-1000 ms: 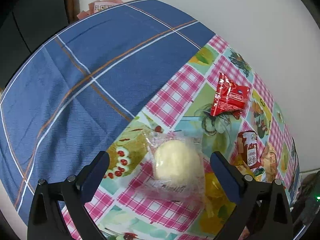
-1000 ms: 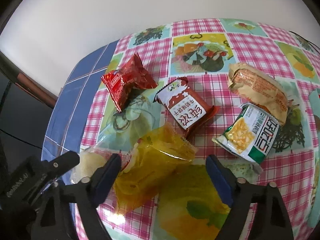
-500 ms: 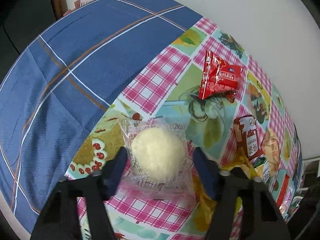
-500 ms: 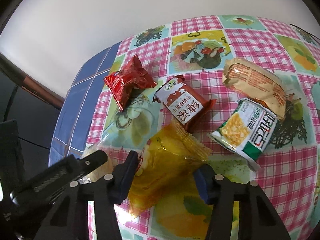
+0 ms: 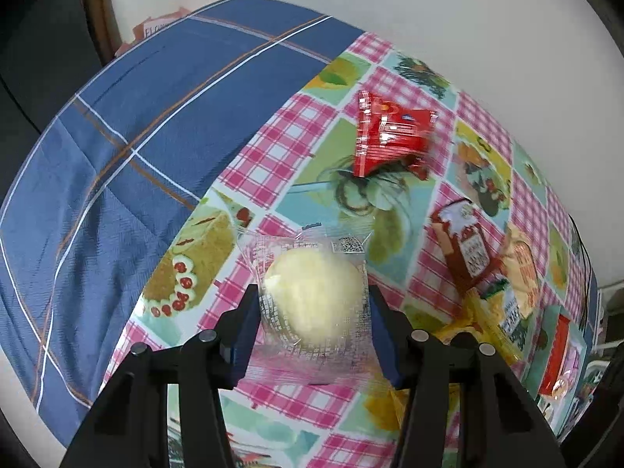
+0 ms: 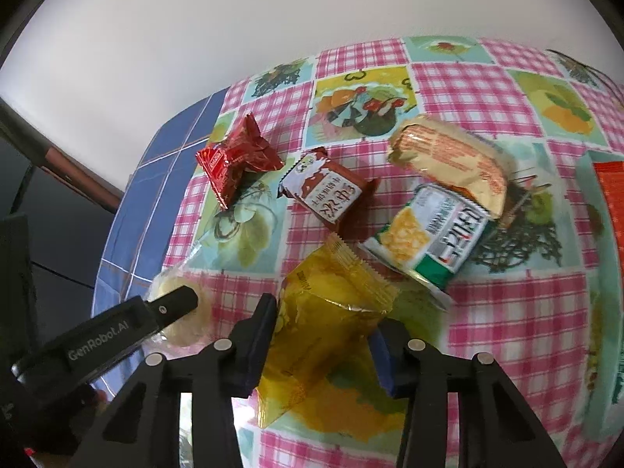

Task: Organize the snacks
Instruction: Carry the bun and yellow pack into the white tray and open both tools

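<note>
My left gripper (image 5: 312,331) is shut on a pale round bun in clear wrap (image 5: 312,296), pads pressed to both its sides, held slightly above the tablecloth. The bun also shows in the right wrist view (image 6: 179,312) under the left gripper's finger (image 6: 171,306). My right gripper (image 6: 323,347) is shut on a yellow snack packet (image 6: 331,323), fingers against both edges. A red packet (image 6: 234,160), a brown-and-white packet (image 6: 323,191), a green-and-white packet (image 6: 429,234) and a tan packet (image 6: 448,160) lie beyond on the checked cloth.
A blue plaid cloth (image 5: 117,163) covers the table's left part, next to the pink checked fruit-print cloth (image 6: 468,78). A white wall stands behind. An orange-red packet (image 6: 612,195) lies at the right edge.
Both grippers closed from wide open: the left onto the bun, the right onto the yellow packet. The bun now appears lifted a little.
</note>
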The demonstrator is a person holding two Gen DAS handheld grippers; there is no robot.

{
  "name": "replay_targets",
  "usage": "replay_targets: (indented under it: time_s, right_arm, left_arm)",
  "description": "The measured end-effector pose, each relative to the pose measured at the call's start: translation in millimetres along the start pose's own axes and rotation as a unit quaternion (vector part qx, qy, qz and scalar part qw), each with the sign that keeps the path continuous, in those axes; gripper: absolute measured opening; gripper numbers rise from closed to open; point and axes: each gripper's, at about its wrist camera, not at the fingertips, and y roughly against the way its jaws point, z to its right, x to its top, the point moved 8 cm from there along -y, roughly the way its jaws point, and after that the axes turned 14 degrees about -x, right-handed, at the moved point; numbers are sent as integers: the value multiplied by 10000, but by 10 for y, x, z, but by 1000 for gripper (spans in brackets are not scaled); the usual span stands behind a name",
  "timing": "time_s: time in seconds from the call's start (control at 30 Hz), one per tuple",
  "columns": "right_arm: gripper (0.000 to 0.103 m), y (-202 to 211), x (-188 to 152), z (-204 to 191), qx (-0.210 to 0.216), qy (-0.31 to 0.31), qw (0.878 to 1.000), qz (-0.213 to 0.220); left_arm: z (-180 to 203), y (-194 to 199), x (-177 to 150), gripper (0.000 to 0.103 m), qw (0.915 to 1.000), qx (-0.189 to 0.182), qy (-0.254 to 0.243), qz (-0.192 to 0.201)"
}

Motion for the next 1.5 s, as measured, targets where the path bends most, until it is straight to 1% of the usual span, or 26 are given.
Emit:
replay_targets:
  time_s: [0.1,0.17,0.2,0.3,0.43,0.5,0.7,0.83,1.03,1.17,1.33,1.5]
  right_arm:
    - [48,91,-29,72,-49,29,10000,74]
    - [45,174,-40,130,-54,26,9999,146]
    - [42,211,-47,157,-47,25,9998,167]
    - [42,321,-59,234,-55,38,9997,226]
    - [41,460,-82,349,-69,60,9993,353]
    - [41,529,-82,398,-38,46,9992,404]
    - [41,800,-5,698,-118,-49,9977,665]
    - [41,946,70,1004,-325,-148,9958,840]
    - [41,1055,139,1445,-422,-439,9937,940]
    - [41,1101,153,1811,-535,-687,9912,999]
    - [41,1169,169,2232,-601,-1010,9872,1076]
    - [41,1270,194,2717,-794,-1368,9806,1155]
  left_arm:
    - [131,84,-53,54,9998,47,-198,58]
    - [195,130,-79,54,9995,84,-286,96]
    - [240,154,-90,54,9993,106,-342,119]
    - [395,243,-131,54,9981,128,-562,199]
    - [559,327,-183,54,9969,103,-730,286]
    - [639,359,-217,54,9960,153,-819,327]
    - [930,385,-298,54,9934,180,-1050,417]
    - [1189,369,-368,54,9908,193,-1264,441]
    - [1617,289,-519,54,9862,186,-1592,409]
    - [1890,240,-632,54,9824,204,-1818,372]
    - [2249,152,-801,54,9760,196,-2149,294]
    - [2598,85,-985,54,9676,203,-2504,268]
